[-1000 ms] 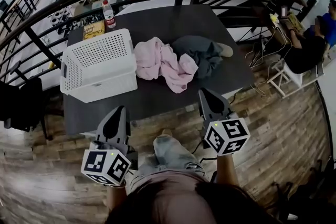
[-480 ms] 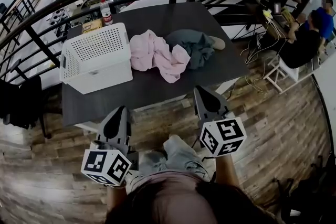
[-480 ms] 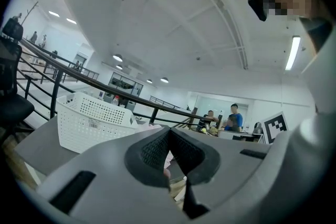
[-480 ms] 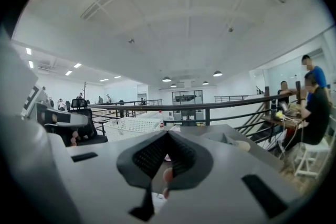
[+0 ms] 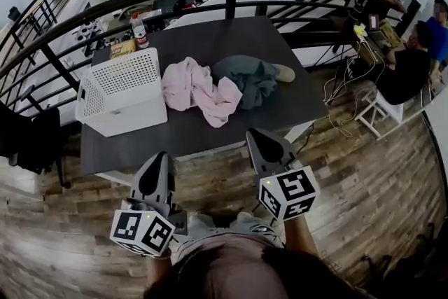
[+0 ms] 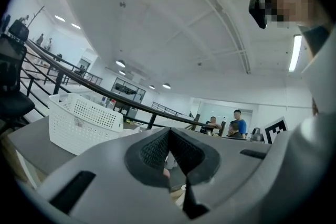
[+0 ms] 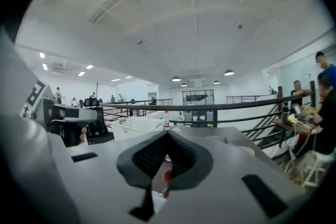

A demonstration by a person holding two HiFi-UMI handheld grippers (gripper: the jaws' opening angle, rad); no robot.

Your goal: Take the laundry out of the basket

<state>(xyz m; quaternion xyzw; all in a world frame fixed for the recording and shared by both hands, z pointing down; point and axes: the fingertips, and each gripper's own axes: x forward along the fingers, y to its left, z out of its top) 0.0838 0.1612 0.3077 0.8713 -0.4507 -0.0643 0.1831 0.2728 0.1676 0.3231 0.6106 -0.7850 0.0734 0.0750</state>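
Both grippers have backed off the counter (image 5: 210, 35) since a second ago. The left gripper (image 5: 158, 163) and right gripper (image 5: 257, 140) are now over the floor (image 5: 364, 171), fingers (image 6: 152, 150) pressed together, empty. The laundry, a pink garment (image 5: 192, 87) and a grey garment (image 5: 245, 77), lies beside the basket (image 5: 129, 119), which looks empty. Task likely done.

Grey wedge-shaped left tongs (image 5: 157, 159), matching right tongs (image 5: 254, 135), black-and-white square-marker cubes (image 5: 142, 232) behind each, mauve top (image 5: 225, 257), pale jeans (image 5: 199, 223)
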